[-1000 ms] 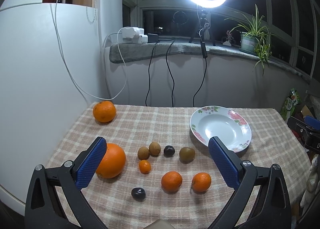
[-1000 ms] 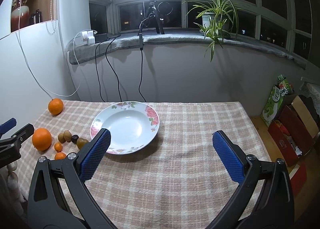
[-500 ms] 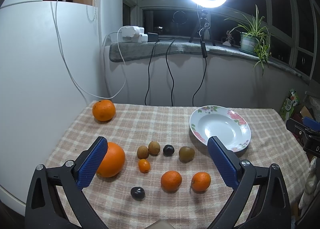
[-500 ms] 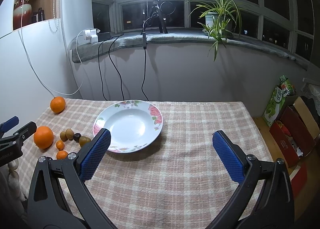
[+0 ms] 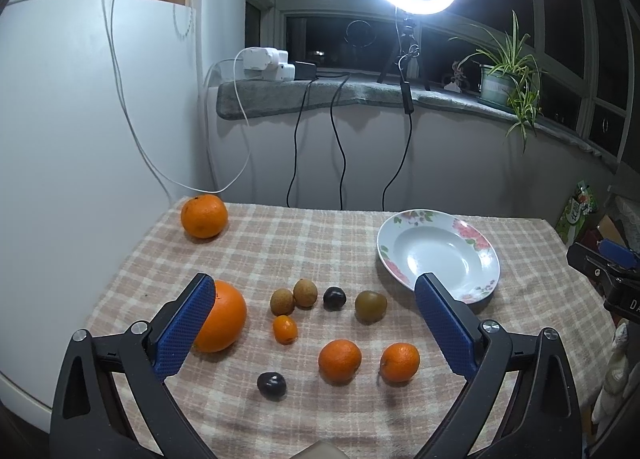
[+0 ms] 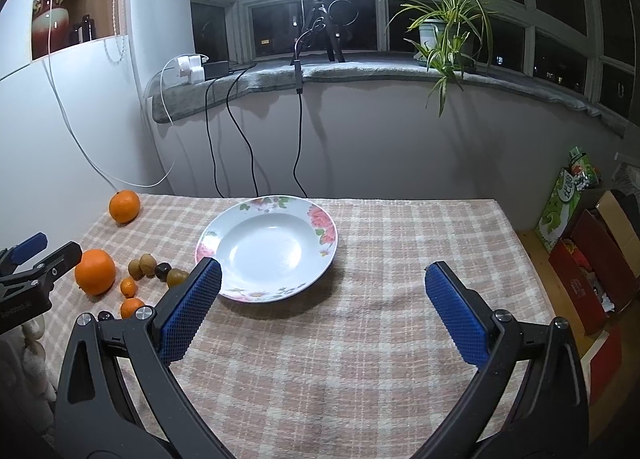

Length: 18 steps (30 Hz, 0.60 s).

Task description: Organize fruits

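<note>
scene nearly unchanged vs 0.5 s ago. left gripper (image 5: 312, 315) and right gripper (image 6: 320, 299) both spread wide, holding nothing. fruits lie loose mid-frame on checked tablecloth (image 5: 280, 243); big orange (image 5: 222, 317) lower left, floral plate (image 5: 440, 255) bare at right.

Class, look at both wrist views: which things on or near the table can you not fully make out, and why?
- Big orange: left side hidden by the left claw pad, left wrist view.
- Plate near rim: covered by the right claw pad, right wrist view.
- Dark fruit: partly hidden, right wrist view.
</note>
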{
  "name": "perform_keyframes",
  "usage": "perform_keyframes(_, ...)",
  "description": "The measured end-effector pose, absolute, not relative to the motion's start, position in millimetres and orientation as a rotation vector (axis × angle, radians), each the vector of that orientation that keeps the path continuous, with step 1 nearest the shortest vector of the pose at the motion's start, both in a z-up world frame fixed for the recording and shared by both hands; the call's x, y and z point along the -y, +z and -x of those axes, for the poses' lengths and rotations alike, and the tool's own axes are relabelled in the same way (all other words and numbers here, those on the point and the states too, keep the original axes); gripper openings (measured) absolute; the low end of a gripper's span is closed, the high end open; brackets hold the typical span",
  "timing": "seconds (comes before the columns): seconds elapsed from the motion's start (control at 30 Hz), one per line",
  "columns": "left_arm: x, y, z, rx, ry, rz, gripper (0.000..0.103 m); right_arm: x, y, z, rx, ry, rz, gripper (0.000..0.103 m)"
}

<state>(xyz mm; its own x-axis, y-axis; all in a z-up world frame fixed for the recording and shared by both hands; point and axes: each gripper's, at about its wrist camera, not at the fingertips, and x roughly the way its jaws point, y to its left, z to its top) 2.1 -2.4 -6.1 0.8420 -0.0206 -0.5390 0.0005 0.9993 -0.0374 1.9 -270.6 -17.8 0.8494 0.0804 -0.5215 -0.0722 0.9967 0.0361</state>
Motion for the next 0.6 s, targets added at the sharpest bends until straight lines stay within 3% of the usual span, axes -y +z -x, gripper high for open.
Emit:
perform_keyframes(0.37,0,-15,-5,-0.596,-0.025,0.044,0.100,257,-24,-9,-0.568,0.140,0.008,0.103)
perform_keyframes(0.6,-7,-26,-7,-0.628,-0.035,0.060,0.092,245,-31,-14,-0.588,0.192,0.024,0.103)
